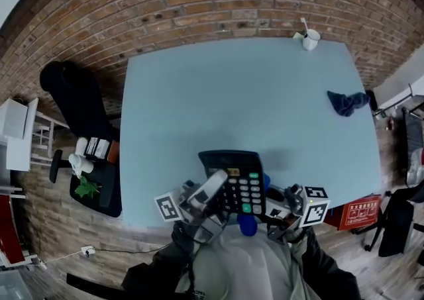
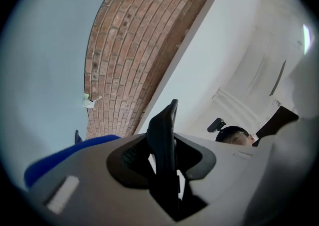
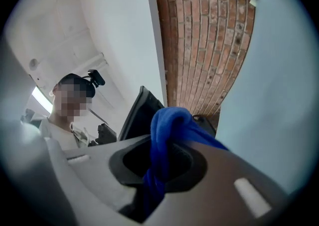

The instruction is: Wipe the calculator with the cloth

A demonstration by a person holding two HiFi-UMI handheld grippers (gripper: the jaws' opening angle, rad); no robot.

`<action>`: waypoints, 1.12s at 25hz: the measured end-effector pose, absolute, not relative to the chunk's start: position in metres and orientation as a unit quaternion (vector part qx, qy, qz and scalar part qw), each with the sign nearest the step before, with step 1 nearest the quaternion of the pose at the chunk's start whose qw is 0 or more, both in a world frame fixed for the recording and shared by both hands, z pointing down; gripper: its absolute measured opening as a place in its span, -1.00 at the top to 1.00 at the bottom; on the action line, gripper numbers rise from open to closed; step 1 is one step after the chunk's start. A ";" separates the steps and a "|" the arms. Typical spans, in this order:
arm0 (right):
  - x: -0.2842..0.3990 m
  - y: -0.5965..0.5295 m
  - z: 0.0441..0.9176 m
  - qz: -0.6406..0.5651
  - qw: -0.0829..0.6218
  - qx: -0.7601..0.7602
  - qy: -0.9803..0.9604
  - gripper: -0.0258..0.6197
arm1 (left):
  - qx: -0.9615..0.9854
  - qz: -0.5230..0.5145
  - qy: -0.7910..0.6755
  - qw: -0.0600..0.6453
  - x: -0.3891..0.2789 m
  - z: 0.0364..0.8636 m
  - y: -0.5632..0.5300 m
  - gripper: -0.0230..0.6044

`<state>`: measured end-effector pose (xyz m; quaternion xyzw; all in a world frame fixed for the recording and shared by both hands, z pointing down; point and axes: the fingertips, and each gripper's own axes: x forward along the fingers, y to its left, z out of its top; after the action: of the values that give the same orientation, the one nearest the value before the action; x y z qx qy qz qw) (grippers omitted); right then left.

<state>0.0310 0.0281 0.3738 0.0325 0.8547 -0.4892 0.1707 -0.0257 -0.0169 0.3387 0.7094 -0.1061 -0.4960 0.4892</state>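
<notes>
A black calculator [image 1: 232,176] with grey keys is held up over the near edge of the light blue table [image 1: 252,100]. My left gripper [image 1: 211,193] is shut on its left side; in the left gripper view the calculator [image 2: 163,145] stands edge-on between the jaws of the left gripper [image 2: 165,180]. My right gripper [image 1: 278,211] is shut on a bright blue cloth [image 1: 248,224] just below and right of the calculator. In the right gripper view the cloth [image 3: 167,132] bunches out of the right gripper [image 3: 159,170], touching the calculator [image 3: 142,115] behind it.
A second, dark blue cloth [image 1: 346,102] lies near the table's right edge. A white cup [image 1: 310,39] stands at the far right corner by the brick wall. A black chair [image 1: 73,97] is left of the table and a red box [image 1: 361,212] sits on the floor at right.
</notes>
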 end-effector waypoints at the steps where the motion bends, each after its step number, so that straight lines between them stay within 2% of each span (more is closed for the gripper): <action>1: 0.036 0.028 0.376 -0.486 0.173 0.027 0.856 0.76 | 0.709 -0.494 -0.108 0.492 -0.025 0.341 -0.017 0.51; 5: 0.076 0.003 0.350 -0.436 0.225 -0.032 0.871 0.76 | 0.716 -0.469 -0.120 0.503 -0.021 0.352 -0.013 0.51; 8: 0.107 -0.020 0.310 -0.351 0.244 -0.105 0.898 0.76 | 0.770 -0.378 -0.182 0.480 -0.013 0.368 -0.015 0.51; 10: 0.099 -0.024 0.296 -0.280 0.183 -0.150 0.931 0.76 | 0.803 -0.313 -0.215 0.459 -0.002 0.375 -0.016 0.51; 14: 0.050 -0.014 0.310 -0.124 -0.026 -0.218 0.968 0.76 | 0.838 -0.237 -0.270 0.411 0.016 0.375 -0.018 0.51; 16: 0.023 -0.001 0.316 -0.081 -0.082 -0.214 0.970 0.76 | 0.857 -0.184 -0.308 0.370 0.021 0.377 -0.019 0.51; 19: -0.010 0.014 0.317 -0.023 -0.132 -0.197 0.971 0.76 | 0.868 -0.121 -0.367 0.312 0.018 0.381 -0.020 0.52; 21: -0.017 0.012 0.316 -0.004 -0.131 -0.192 0.973 0.76 | 0.866 -0.105 -0.398 0.283 0.010 0.383 -0.022 0.52; 24: 0.011 -0.011 0.324 -0.087 -0.105 -0.238 0.962 0.76 | 0.858 -0.127 -0.405 0.289 -0.001 0.379 -0.024 0.51; 28: 0.052 -0.040 0.341 -0.112 -0.101 -0.301 0.942 0.76 | 0.852 -0.154 -0.403 0.296 -0.013 0.373 -0.025 0.51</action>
<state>0.0521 -0.0403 0.3415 -0.3011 0.9416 -0.1118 -0.1007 -0.0132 -0.0253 0.3729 0.8522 -0.4032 -0.1543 0.2956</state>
